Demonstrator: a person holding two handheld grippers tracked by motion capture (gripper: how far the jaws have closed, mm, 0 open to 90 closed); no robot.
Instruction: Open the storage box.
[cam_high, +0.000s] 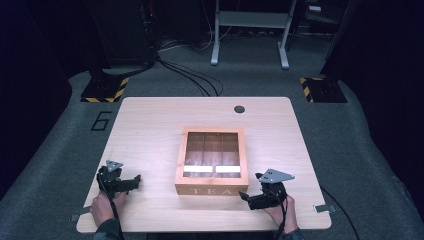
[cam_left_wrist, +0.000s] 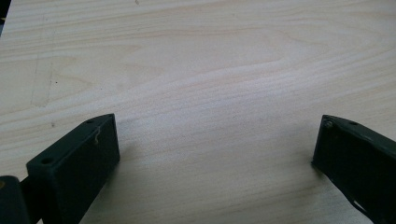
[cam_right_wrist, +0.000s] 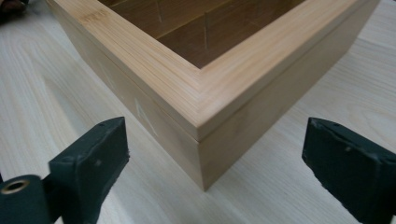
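A lab — hazard-striped stand bases (cam_high: 104, 90); floor cables (cam_high: 192, 75); dark curtains.

The high view looked down and forward over the whole tabletop (cam_high: 150, 120); the right gripper view sat close at the tea box (cam_right_wrist: 196, 93) corner, shared with it.

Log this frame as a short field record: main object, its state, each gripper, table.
object: wooden tea box, marked TEA on the front wall
lid: shut, with a clear window onto the dividers inside
left gripper: open, on the table left of the box, apart from it
right gripper: open, aimed at the box's near right corner, not touching
table: light wood
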